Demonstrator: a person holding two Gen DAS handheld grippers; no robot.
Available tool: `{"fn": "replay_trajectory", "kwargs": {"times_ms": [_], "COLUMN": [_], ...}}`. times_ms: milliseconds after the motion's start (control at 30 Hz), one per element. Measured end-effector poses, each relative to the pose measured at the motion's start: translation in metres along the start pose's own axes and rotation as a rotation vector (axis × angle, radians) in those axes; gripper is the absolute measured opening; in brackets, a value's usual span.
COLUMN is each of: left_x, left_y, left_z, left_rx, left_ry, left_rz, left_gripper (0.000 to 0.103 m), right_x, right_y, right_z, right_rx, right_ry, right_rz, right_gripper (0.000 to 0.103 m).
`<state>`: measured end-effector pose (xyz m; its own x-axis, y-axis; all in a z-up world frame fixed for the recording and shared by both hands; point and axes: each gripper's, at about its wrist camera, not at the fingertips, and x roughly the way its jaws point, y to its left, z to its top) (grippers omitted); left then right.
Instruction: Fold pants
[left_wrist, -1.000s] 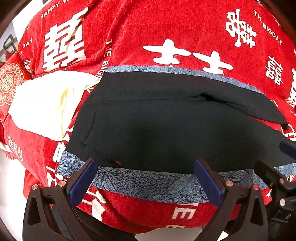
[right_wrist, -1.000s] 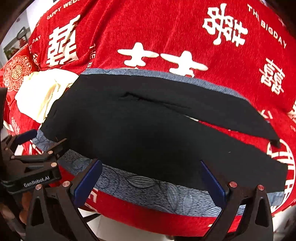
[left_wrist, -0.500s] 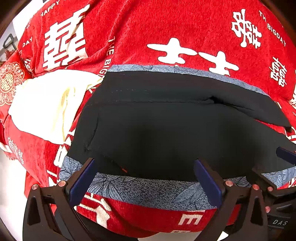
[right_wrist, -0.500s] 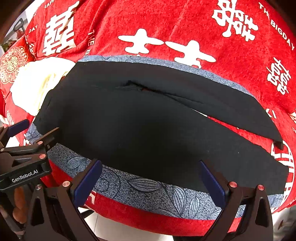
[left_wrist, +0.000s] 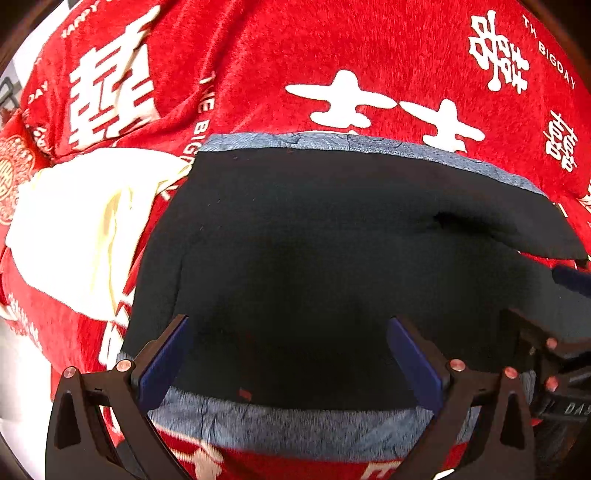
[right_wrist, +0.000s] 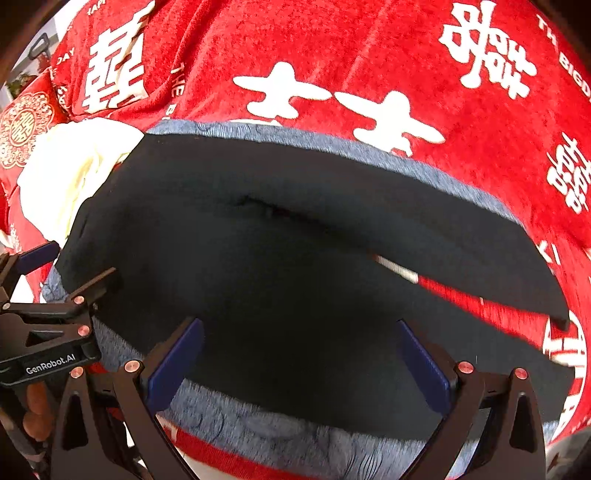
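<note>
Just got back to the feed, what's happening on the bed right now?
A person holds a hand-held gripper in each hand above black pants laid flat on a grey-blue patterned cloth over a red blanket. The left hand-held gripper and the right hand-held gripper are both open, poised at the pants' near edge, gripping nothing. No fold is made yet; the two legs lie slightly apart. A cream cloth sits off to the left.

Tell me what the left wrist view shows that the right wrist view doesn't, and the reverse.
Only the left wrist view shows the open left gripper from behind. Only the right wrist view shows the open right gripper from behind and the split between the legs exposing the red patterned blanket. Both show the black pants on a blue-grey leaf-print cloth beside a cream cloth.
</note>
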<state>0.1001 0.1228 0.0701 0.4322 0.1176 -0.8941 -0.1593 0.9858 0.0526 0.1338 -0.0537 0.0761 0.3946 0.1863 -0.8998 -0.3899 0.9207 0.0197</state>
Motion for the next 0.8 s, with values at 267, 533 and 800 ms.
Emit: {"fn": "replay_trajectory", "kwargs": {"times_ms": [267,533,800], "left_x": [0.034,0.063,0.076], "left_y": [0.001,0.002,0.006], "left_z": [0.045,0.071,0.076], "left_rx": [0.044,0.074,0.082], "left_ry": [0.027,0.04,0.058], "left_rz": [-0.029,-0.013,-0.05], "left_gripper": [0.103,0.103,0.103], "right_x": [0.039,0.091,0.134], "right_y": [-0.021,-0.013,0.014], "right_z": [0.07,0.129,0.166], "right_rx": [-0.07,-0.173,-0.349], "right_ry": [-0.016,0.033,0.081], "right_rz": [0.094,0.099,0.124], "right_gripper": [0.103,0.103,0.103]}}
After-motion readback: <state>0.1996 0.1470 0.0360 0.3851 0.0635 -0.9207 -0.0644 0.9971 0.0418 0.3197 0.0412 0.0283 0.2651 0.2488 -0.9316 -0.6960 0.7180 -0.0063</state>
